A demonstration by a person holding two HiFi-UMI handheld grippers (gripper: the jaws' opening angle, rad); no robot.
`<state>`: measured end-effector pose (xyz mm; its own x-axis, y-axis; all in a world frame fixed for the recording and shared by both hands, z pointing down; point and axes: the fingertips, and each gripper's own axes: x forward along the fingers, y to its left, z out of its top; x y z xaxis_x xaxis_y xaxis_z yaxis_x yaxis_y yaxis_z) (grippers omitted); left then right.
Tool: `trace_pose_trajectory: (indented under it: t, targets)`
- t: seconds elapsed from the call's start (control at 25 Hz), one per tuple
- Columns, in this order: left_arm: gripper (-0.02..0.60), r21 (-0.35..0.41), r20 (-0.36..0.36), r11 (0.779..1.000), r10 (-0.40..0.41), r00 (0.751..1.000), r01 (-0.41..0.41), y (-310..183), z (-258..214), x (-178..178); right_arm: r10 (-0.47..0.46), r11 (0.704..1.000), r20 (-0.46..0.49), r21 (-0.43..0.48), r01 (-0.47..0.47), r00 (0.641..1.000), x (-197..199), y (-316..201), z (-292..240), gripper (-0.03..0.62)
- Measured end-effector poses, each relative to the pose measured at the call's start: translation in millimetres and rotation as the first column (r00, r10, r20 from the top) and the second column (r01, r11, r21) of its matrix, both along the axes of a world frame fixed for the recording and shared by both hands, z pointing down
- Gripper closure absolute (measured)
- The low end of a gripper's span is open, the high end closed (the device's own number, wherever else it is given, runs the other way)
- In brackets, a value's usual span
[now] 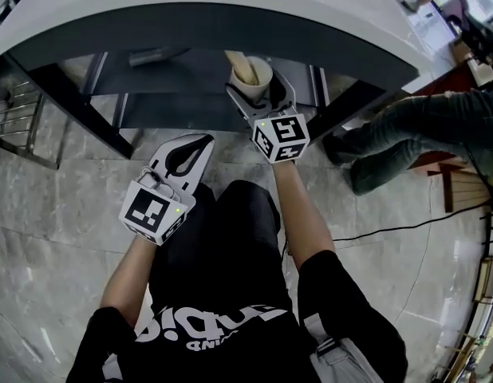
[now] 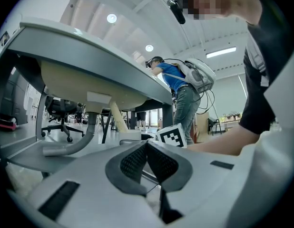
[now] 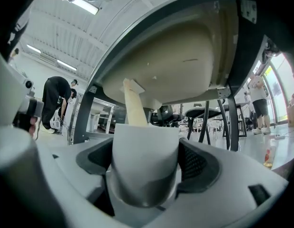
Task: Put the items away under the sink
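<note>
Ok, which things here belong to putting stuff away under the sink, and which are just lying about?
Job in hand: white cup with wooden stick, held in right gripper; shelf under the sink; left gripper, shut and empty.

Just about: drain pipe; floor cable; office chair; bystander's legs.

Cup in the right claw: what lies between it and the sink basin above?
Only the wooden stick standing in the cup reaches up toward the basin; right gripper view shows it.
</note>
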<state>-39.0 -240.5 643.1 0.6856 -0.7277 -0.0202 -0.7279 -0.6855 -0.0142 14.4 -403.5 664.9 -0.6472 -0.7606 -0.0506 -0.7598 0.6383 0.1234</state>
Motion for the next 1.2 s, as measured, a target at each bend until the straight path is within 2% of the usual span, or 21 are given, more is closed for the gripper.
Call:
trace_pose_trajectory:
  t: [0.32, 0.72, 1.2]
  targets:
    - [0.563, -0.006, -0.007, 1.000, -0.009, 1.000, 0.009, -0.6, 2.3, -4.3, 0.022, 0.999, -0.029, -0.029, -0.023, 0.999, -5.2, -19.0, 15.4, 0.163]
    - [0.563, -0.014, -0.020, 1.000, -0.004, 1.000, 0.004, -3.4, 3.8, -6.5, 0.046, 0.999, -0.082, -0.018, -0.048, 0.996, -6.6, -30.3, 24.6, 0.163]
    - [0.563, -0.033, -0.026, 0.999, -0.012, 1.000, 0.011, -1.2, 8.6, -10.8, 0.067, 0.997, -0.077, -0.032, -0.070, 0.995, -8.3, -34.1, 25.5, 0.163]
